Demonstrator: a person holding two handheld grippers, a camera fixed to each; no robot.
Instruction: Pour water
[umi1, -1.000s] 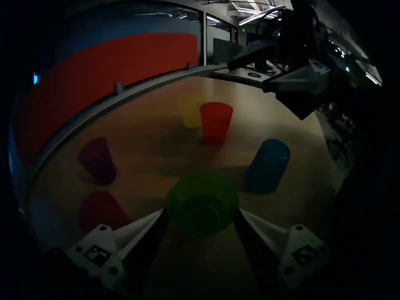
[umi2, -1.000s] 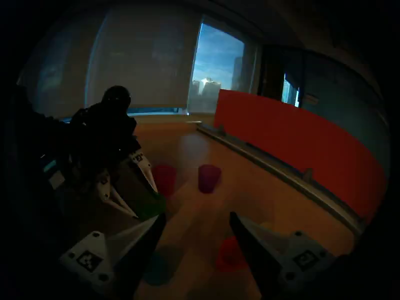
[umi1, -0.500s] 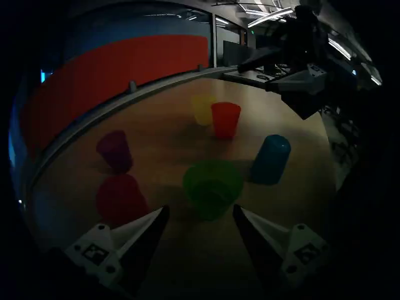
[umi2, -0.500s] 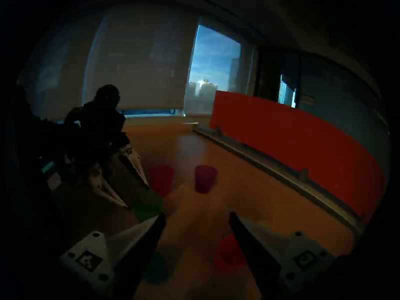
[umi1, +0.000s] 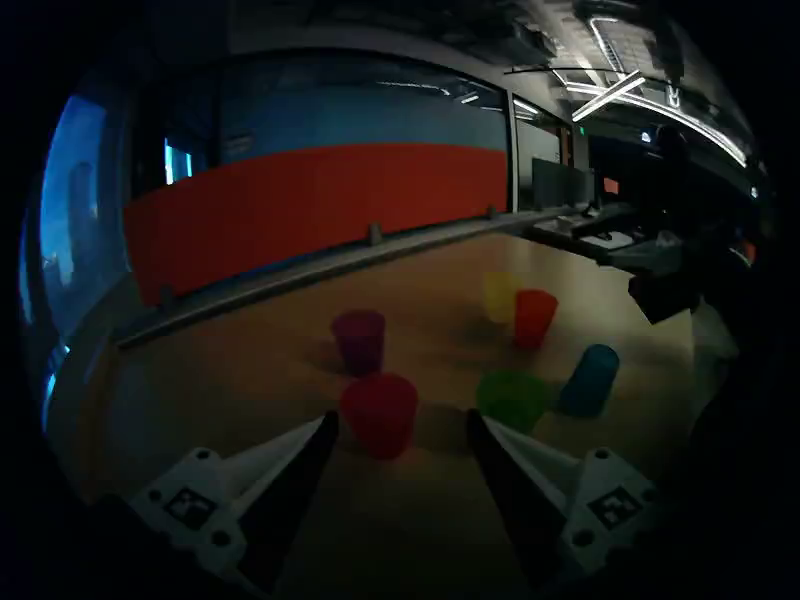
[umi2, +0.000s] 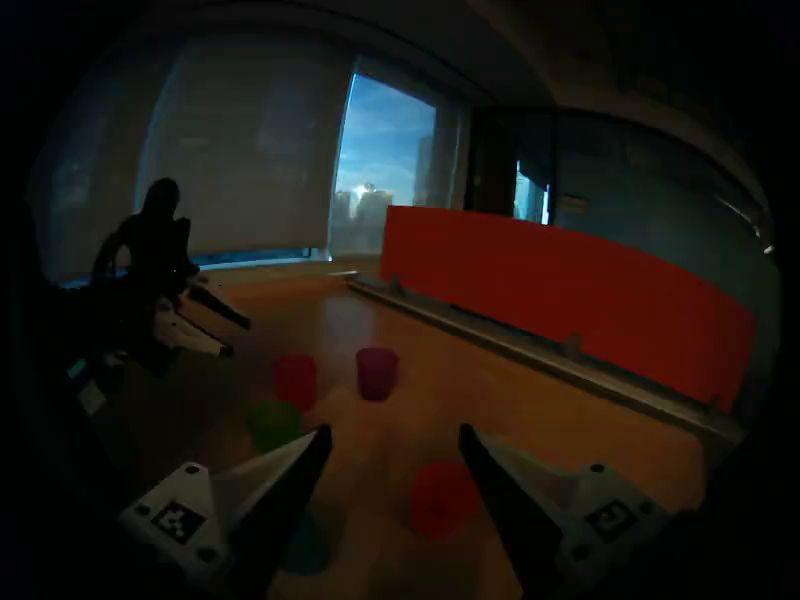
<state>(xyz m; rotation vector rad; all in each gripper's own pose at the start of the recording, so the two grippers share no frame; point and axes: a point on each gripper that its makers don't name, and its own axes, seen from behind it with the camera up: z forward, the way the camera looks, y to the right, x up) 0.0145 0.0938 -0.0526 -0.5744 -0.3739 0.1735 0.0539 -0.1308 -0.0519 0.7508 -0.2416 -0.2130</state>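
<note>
Several plastic cups stand upright on the wooden table (umi1: 220, 400). In the left gripper view a dark red cup (umi1: 380, 412) is nearest, just beyond my open, empty left gripper (umi1: 399, 415). Behind it stand a purple cup (umi1: 358, 340), a green cup (umi1: 511, 398), a blue cup (umi1: 588, 380), an orange-red cup (umi1: 534, 317) and a yellow cup (umi1: 499, 296). My right gripper (umi1: 655, 290) hangs dark at the far right. In the right gripper view, my right gripper (umi2: 393, 430) is open above the table, with the orange-red cup (umi2: 443, 497) below it. The left gripper (umi2: 238, 337) hovers far left.
A red partition (umi1: 320, 200) with a metal rail runs along the table's far edge. A bright window (umi2: 385, 170) lies behind the table. The table's right edge (umi1: 700, 340) drops off beyond the blue cup. The room is dim.
My left gripper has drawn back and up from the green cup and swung left, so the dark red cup is now nearest. The right gripper has also backed off slightly.
</note>
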